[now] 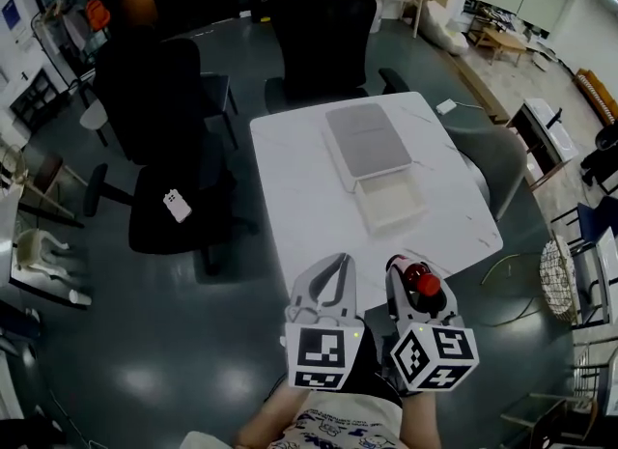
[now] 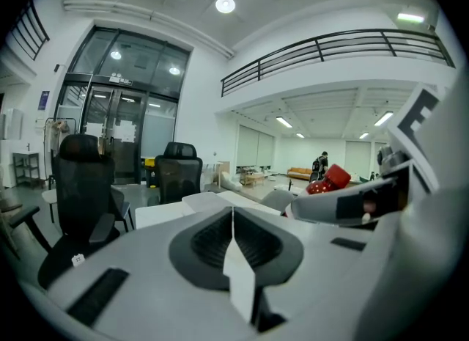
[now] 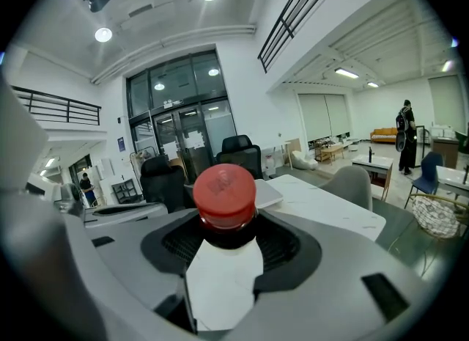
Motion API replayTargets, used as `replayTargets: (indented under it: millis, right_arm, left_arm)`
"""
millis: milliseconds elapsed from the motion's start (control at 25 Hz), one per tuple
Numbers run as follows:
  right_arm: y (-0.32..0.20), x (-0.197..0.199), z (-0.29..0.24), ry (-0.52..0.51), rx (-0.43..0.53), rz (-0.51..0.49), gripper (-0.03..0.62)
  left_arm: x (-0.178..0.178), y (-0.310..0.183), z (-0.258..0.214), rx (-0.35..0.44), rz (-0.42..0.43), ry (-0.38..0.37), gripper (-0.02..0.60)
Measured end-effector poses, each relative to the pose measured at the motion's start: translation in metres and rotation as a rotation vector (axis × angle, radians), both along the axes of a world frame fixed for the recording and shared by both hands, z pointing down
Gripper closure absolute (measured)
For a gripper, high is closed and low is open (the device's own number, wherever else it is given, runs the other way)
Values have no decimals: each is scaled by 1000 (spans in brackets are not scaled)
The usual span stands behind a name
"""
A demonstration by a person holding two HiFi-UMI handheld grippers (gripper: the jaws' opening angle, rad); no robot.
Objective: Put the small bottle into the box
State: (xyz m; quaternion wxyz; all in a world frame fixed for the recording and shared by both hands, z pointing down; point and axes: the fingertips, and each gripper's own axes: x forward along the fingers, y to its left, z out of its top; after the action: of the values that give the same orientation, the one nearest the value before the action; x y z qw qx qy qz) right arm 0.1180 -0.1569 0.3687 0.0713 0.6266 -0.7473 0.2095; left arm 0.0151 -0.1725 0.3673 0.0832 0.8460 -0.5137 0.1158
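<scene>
A small bottle with a red cap (image 1: 426, 285) sits between the jaws of my right gripper (image 1: 406, 271), which is shut on it in front of the table's near edge. In the right gripper view the cap (image 3: 224, 194) stands just above the right gripper (image 3: 226, 238). My left gripper (image 1: 339, 262) is beside it, shut with nothing in it; its jaws meet in a line in the left gripper view (image 2: 233, 218). That view also shows the bottle (image 2: 331, 180) at the right. The open shallow box (image 1: 389, 203) lies on the white table (image 1: 299, 196), its grey lid (image 1: 367, 138) just behind it.
Black office chairs stand behind the table (image 1: 323, 22) and to its left (image 1: 159, 99), one with a small white item on its seat (image 1: 177, 206). A grey chair (image 1: 492, 162) and a wire basket (image 1: 558, 278) are at the right. A person (image 3: 404, 134) stands far off.
</scene>
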Motion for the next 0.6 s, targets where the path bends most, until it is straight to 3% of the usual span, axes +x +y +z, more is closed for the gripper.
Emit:
replayTargets:
  millis: [600]
  right_arm:
    - [-129,40,11,-19,-33,-96,365]
  left_arm:
    - [35,-114,10,-31,-106,-21,561]
